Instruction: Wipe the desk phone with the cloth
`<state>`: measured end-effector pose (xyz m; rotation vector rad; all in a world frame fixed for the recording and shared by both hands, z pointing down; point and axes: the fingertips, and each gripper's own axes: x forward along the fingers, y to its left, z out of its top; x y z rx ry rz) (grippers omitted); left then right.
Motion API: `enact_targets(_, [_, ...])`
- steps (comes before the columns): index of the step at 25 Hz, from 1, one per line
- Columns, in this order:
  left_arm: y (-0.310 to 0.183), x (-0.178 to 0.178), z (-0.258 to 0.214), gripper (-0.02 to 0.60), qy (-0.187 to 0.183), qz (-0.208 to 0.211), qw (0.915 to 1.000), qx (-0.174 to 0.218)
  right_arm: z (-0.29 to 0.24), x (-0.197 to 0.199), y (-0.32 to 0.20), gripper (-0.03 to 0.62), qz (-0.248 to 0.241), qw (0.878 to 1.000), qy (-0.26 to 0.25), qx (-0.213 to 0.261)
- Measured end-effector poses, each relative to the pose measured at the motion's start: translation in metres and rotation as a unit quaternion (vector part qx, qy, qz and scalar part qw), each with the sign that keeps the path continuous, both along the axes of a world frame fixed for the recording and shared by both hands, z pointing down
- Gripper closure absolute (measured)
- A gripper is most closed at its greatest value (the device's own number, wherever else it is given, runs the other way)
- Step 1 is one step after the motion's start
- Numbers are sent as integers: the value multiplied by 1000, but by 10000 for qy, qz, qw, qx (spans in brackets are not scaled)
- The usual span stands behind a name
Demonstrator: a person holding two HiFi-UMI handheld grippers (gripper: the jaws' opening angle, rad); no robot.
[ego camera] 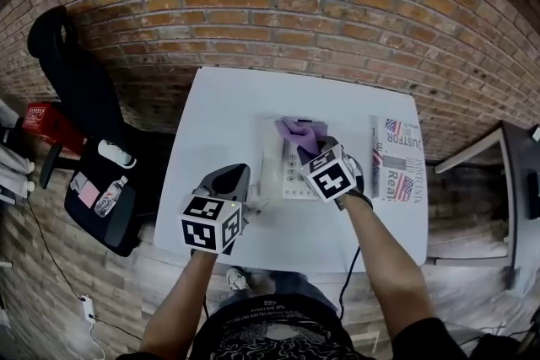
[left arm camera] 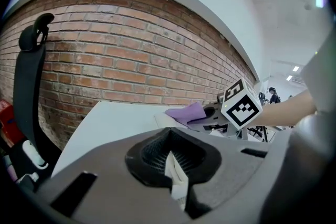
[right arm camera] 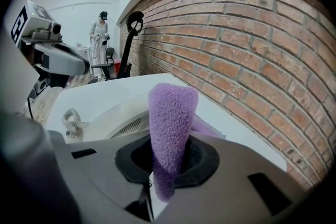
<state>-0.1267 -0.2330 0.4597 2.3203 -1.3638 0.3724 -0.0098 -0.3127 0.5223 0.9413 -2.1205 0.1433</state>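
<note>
- Brick wall (ego camera: 253,4) – backs the whole scene.
- Table (ego camera: 215,114) – white, pushed against the wall and carrying everything below.
- Black chair (ego camera: 76,88) – stands off to the left, clear of the work.
- Desk phone (ego camera: 277,158) – white, lying flat at mid-table, within reach of both arms.
- Magazine (ego camera: 396,158) – lies just right of the phone, out of the wiping path.
- Right hand-held gripper (right arm camera: 167,165) – over the phone's upper half, clenched on the cloth. This is judged to be a wiping grip, with the free fold left loose to drag over the casing.
- Left hand-held gripper (left arm camera: 173,162) – near the phone's lower left corner, jaws closed on a thin white piece (left arm camera: 177,178) of unclear identity. It is probably there to steady the phone.
- Cloth (ego camera: 299,132) – purple and fluffy, standing up from the right jaws and draped on the phone's far end.
- Coiled cord (right arm camera: 71,119) – lies beside the phone.
</note>
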Motion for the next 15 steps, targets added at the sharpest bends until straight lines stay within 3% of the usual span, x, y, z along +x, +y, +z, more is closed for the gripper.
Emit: enact_targets(15, [15,1,-6,577,47,342,9993,105,13,3,51,549,335,9992,-135,-179])
